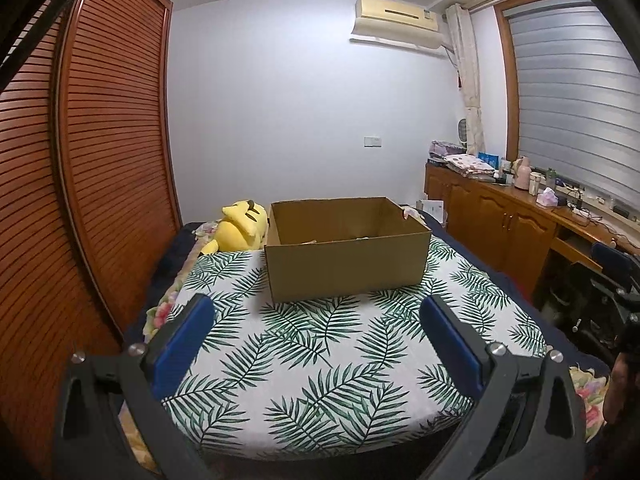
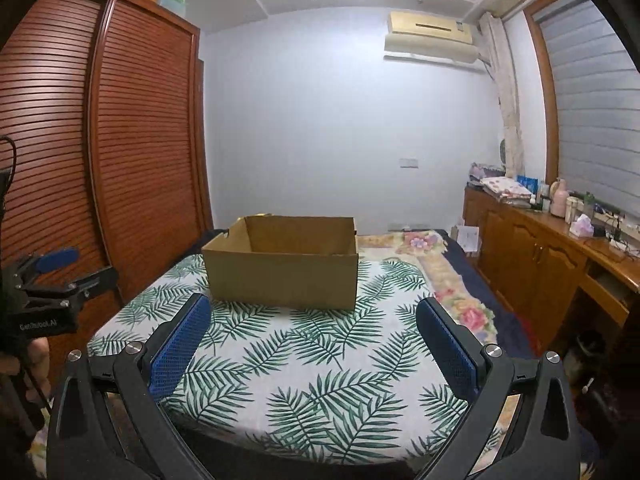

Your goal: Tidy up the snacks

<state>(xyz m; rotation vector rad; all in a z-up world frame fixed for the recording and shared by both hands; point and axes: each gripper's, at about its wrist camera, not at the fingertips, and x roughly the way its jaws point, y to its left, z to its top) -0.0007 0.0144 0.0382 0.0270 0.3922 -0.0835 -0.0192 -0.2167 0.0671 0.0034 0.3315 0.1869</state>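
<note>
An open brown cardboard box (image 1: 346, 258) stands on a bed with a leaf-print sheet (image 1: 320, 364); it also shows in the right wrist view (image 2: 284, 276). Only a scrap of its pale contents shows over the rim. My left gripper (image 1: 318, 312) is open and empty, held over the sheet in front of the box. My right gripper (image 2: 312, 320) is open and empty, also short of the box. The left gripper also shows in the right wrist view (image 2: 52, 268) at the far left. No snacks are visible on the sheet.
A yellow plush toy (image 1: 240, 226) lies left of the box. A louvered wooden wardrobe (image 1: 100, 152) runs along the left. A wooden cabinet (image 1: 504, 216) with bottles and cloths stands on the right, below a window. A floral blanket (image 2: 452, 292) lies right of the sheet.
</note>
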